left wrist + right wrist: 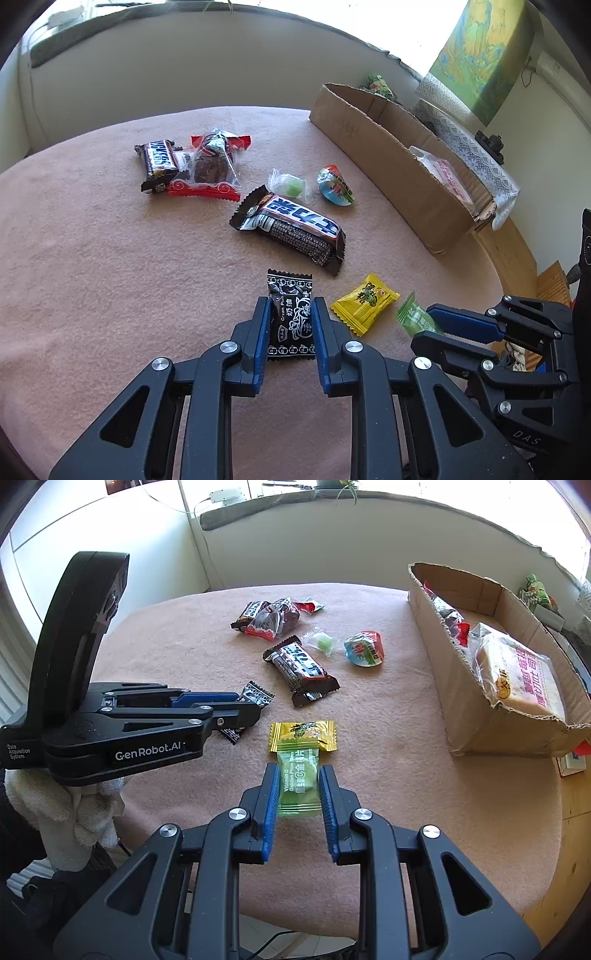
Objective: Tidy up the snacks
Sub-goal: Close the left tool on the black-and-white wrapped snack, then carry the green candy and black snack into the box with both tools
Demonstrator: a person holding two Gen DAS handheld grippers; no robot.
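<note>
L gripper (288,314) pinches the black plum candy (290,317) by its sides, R gripper (297,788) pinches the green candy (298,782), both low on the pink cloth (92,240). Prob so both can go up & into the cardboard box (476,716), w/ other snacks inside.

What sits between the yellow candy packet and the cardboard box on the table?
Nothing: in the right wrist view the stretch of pink cloth from the yellow candy packet to the cardboard box is bare.
</note>
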